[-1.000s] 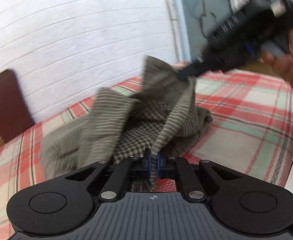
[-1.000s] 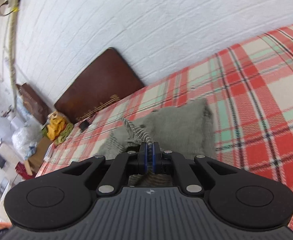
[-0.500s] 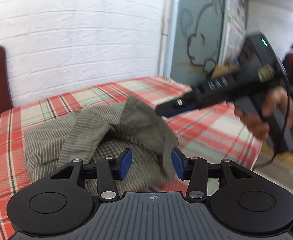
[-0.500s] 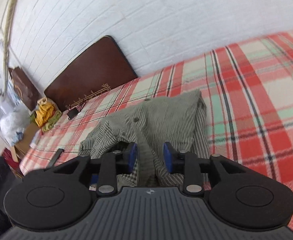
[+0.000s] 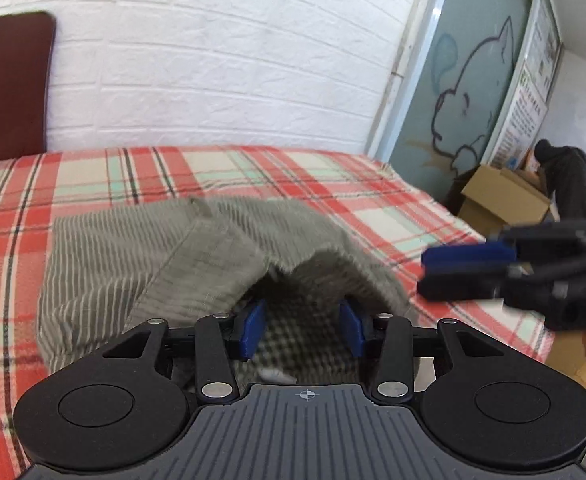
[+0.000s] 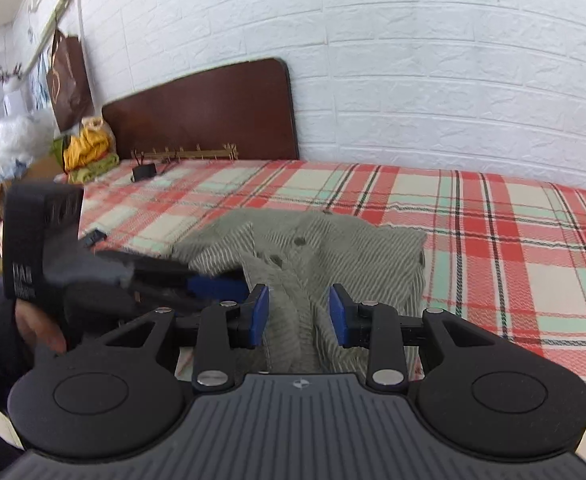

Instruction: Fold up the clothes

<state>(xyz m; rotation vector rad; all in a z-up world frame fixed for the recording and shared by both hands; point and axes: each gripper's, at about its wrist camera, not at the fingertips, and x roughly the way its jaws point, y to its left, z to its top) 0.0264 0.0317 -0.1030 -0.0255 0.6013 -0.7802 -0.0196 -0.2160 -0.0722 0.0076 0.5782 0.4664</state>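
Smoothing the striped shirt (image 6: 317,248) comes next: my left claw (image 5: 301,330) is closing, empty; my right claw (image 6: 299,314) gapes, empty.

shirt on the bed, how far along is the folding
Partly done: the striped shirt lies bunched on the plaid blanket, one flap thrown over and its checked lining showing. In hand: nothing; the left gripper is easing closed, pads clear of the cloth, and the right gripper is open. Left: flatten and fold it neatly.
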